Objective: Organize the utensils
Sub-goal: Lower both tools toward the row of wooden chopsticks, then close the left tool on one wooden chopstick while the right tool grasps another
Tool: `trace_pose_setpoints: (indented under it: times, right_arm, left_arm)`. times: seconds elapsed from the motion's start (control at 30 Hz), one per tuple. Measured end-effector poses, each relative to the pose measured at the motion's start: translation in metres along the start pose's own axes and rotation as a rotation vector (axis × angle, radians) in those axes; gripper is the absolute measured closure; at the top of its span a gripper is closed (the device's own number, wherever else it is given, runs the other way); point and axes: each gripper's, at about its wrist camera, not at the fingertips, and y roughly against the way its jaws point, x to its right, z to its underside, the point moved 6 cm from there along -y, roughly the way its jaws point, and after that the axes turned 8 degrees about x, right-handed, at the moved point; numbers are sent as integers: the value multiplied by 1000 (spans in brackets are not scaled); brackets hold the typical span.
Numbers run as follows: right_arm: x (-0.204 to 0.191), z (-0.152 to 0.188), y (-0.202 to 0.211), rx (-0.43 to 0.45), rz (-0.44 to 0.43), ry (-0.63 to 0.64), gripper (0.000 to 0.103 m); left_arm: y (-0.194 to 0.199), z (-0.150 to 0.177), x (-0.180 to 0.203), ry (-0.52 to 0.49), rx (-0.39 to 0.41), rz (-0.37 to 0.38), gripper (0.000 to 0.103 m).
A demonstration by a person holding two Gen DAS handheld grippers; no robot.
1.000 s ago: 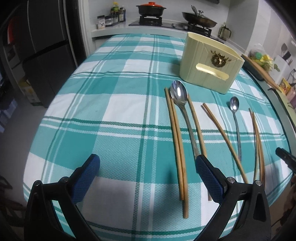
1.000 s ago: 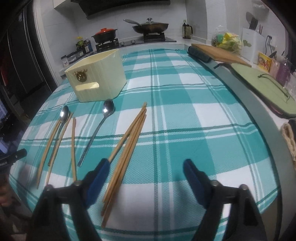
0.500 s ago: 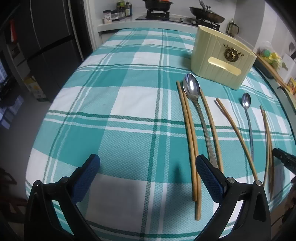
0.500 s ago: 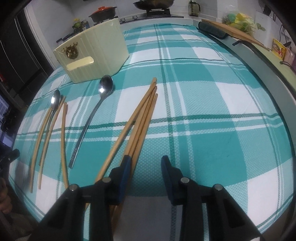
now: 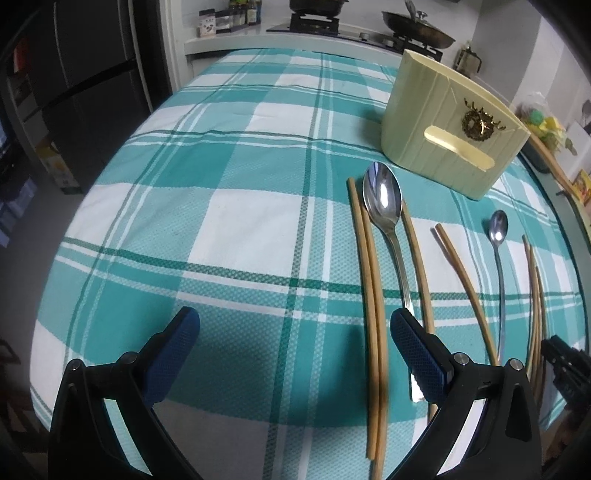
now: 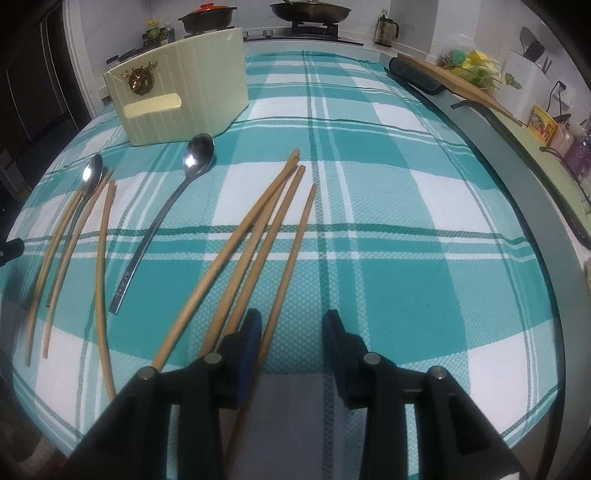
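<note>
A cream utensil holder stands on the teal checked tablecloth; it also shows in the right wrist view. In front of it lie a large spoon, a small spoon and several wooden chopsticks. My left gripper is open and empty, its right finger over the large spoon's handle end. My right gripper is partly open and empty, low over the table; one chopstick of a bundle runs between its jaws.
A stove with a pot and a wok stands behind the table. A cutting board and a green mat lie along the right counter. A dark fridge stands to the left. The table's front edge is just under both grippers.
My right gripper has narrowed from wide open and moved down and forward over the chopstick bundle. My left gripper has moved forward slightly, still open.
</note>
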Motion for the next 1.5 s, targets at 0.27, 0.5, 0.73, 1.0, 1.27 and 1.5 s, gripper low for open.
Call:
trace_pose_setpoints:
  times: [0.27, 0.5, 0.73, 1.0, 1.27, 1.5]
  right_arm:
    - [0, 2, 1, 12, -9, -21, 67]
    - [0, 2, 0, 15, -10, -27, 67]
    - [1, 1, -1, 3, -19, -3, 66]
    - [12, -6, -8, -104, -84, 89, 67]
    - [7, -42, -36, -200, -113, 168, 85]
    - [11, -76, -60, -214, -118, 97, 97]
  left_arm:
    - [-27, 4, 6, -39, -51, -40, 0]
    - [-31, 6, -1, -9, -61, -29, 0]
    - [-37, 6, 3, -75, -69, -43, 0]
    - [-49, -8, -3, -206, -177, 23, 0]
    - [-69, -35, 10, -260, -285, 69, 19]
    - [-70, -47, 30, -284, -305, 64, 94]
